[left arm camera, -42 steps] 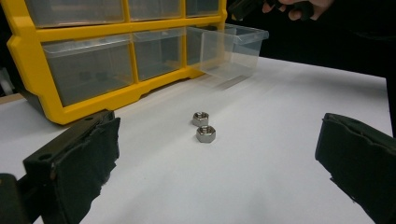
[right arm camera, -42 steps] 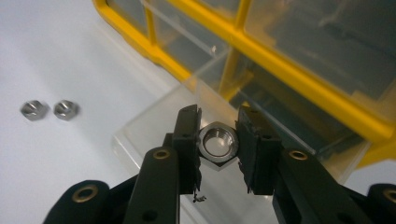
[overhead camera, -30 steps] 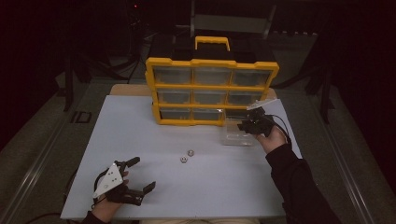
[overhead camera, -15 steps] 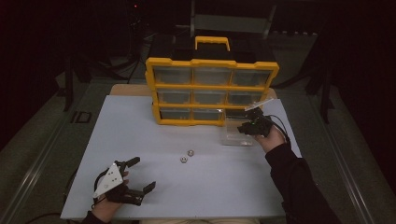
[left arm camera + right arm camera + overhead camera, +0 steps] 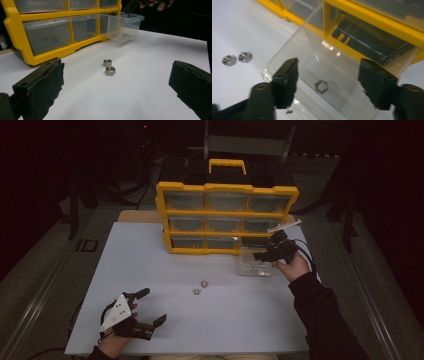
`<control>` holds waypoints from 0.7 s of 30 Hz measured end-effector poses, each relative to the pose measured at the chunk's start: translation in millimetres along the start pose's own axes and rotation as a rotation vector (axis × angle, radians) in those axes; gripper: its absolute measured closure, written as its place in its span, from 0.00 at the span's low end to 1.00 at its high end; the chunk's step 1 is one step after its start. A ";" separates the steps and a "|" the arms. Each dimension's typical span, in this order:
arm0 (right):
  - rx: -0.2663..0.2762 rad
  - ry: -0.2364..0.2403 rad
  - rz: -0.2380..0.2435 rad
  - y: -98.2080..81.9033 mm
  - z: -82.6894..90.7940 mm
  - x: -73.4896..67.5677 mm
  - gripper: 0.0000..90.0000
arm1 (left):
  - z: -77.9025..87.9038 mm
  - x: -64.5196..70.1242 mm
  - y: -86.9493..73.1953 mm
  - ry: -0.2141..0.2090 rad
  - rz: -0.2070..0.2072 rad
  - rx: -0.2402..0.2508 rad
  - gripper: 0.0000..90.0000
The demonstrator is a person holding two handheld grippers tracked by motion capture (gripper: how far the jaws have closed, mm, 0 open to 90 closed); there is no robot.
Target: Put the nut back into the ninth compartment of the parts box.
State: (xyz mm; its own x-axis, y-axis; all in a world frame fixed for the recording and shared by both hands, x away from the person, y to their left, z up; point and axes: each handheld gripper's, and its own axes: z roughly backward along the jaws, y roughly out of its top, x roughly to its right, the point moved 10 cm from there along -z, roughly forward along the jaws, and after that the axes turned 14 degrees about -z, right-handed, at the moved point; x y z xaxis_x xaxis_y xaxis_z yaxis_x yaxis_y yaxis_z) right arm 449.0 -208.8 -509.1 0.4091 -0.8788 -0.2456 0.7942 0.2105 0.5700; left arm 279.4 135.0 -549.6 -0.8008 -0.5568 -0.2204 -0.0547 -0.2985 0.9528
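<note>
White tabletop: your right gripper (image 5: 328, 82) jaws just opened over the clear drawer (image 5: 342, 75), nut (image 5: 321, 86) dropped inside. Remaining nuts (image 5: 109, 67) small, hard, slippery; pinch across flats.

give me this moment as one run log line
right gripper: open over clear drawer, jaws just been opening, one nut inside drawer | left gripper: open, empty | two nuts loose on table

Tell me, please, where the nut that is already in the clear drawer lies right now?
The nut lies flat on the floor of the clear drawer, right of the two loose nuts, under the open right gripper.
</note>
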 end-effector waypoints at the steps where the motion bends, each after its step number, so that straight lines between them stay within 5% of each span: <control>1: 0.001 0.004 0.005 0.4 2.0 -1.8 0.30 | -0.1 0.0 0.0 0.000 0.000 0.000 0.00; 5: -0.003 0.013 0.033 0.8 6.7 -10.5 0.16 | -0.2 0.1 -0.1 0.000 -0.001 -0.001 0.00; 21: -0.008 0.124 0.129 6.5 10.3 -62.1 0.15 | 0.1 0.2 0.5 0.000 0.003 0.002 0.00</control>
State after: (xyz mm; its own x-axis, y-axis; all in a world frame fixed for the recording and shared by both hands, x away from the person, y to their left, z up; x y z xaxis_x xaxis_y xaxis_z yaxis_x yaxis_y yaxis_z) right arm 424.1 -157.3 -482.0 0.5601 -0.7846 -0.2657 0.7346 0.3221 0.5972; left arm 279.2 134.9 -549.1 -0.8010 -0.5578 -0.2175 -0.0535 -0.2951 0.9540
